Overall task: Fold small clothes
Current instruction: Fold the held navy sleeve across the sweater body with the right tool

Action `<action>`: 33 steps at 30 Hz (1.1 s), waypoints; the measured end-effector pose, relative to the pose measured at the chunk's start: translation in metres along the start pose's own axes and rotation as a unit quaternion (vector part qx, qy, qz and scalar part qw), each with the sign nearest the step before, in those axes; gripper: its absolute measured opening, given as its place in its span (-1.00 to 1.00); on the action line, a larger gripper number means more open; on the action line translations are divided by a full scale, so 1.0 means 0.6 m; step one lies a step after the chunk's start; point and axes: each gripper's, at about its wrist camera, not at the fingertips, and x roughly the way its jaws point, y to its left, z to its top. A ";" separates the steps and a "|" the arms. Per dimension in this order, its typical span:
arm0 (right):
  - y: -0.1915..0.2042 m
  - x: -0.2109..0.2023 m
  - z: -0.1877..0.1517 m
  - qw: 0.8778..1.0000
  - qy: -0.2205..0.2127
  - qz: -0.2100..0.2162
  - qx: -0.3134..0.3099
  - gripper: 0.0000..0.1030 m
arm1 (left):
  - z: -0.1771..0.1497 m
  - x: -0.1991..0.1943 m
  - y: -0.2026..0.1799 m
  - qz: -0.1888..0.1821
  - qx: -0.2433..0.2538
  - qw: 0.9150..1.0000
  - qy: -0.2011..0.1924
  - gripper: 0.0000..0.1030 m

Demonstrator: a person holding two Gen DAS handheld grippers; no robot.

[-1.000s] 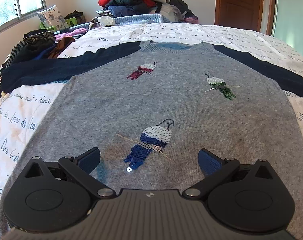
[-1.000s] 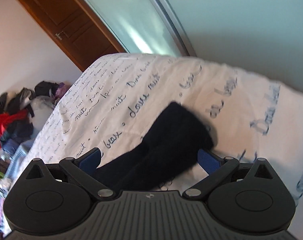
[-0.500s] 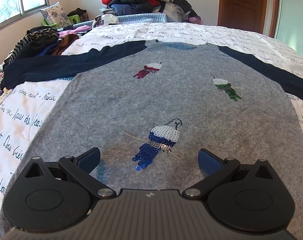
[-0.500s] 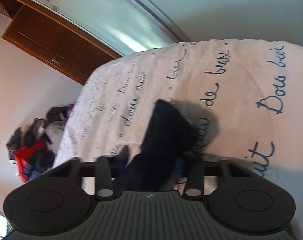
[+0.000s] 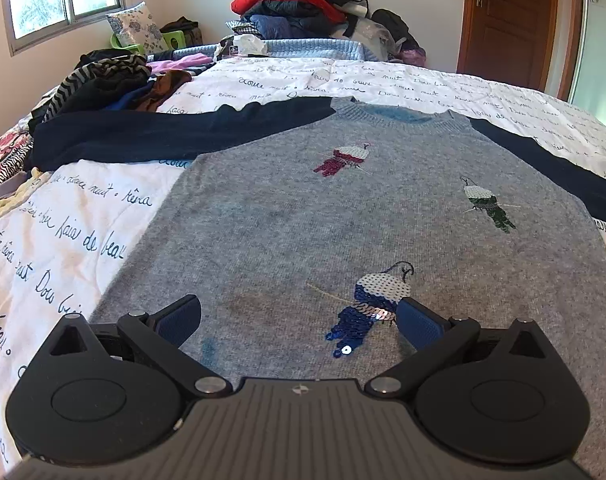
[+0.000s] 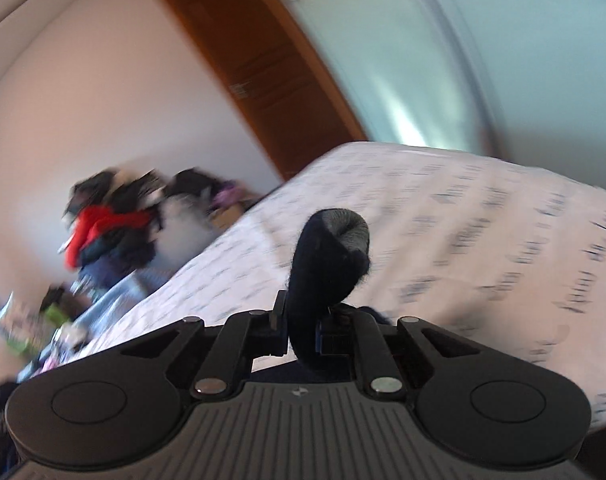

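Grey sweater (image 5: pixel 343 220) lies flat, front up, on the bed (image 5: pixel 63 216), which is covered by a white spread printed with blue script. All positions below are given relative to the sweater. Its navy left-side sleeve (image 5: pixel 175 136) stretches out sideways from the shoulder toward a heap of striped and dark clothes (image 5: pixel 99 84) at the bed's edge. Three sequin birds sit on the chest: red one (image 5: pixel 343 158) near the collar, green one (image 5: pixel 487 206) toward the right side, blue one (image 5: pixel 373 304) nearest the hem. Left hand-held gripper (image 5: pixel 299 320) hangs over the hem area with its jaws spread wide and nothing between them; the right blue pad (image 5: pixel 419 322) overlaps the blue bird in this view, contact cannot be confirmed. Right hand-held gripper (image 6: pixel 301 328) has just been closing and now pinches the cuff end of the other navy sleeve (image 6: pixel 319 264), which stands up between the pads and curls over at the top, lifted clear of the spread. Right wrist view is motion-blurred. Beyond the collar, past the far end of the bed, a tall pile of clothes (image 5: pixel 303 4) with a red garment on top; wooden door (image 5: pixel 507 20) to its right.
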 end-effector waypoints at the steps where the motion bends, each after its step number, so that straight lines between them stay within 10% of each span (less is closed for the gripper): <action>1: 0.032 0.006 -0.009 1.000 0.004 0.016 -0.023 -0.78 | -0.001 -0.001 0.001 0.007 0.003 1.000 -0.003 1.00; 17: 0.440 0.095 -0.217 0.959 0.106 0.173 -0.200 -0.78 | -0.008 -0.011 0.085 0.047 -0.020 0.999 -0.011 1.00; 33: 0.599 0.140 -0.380 0.925 0.179 0.202 -0.268 -0.78 | -0.017 -0.009 0.156 0.081 -0.077 0.994 0.001 1.00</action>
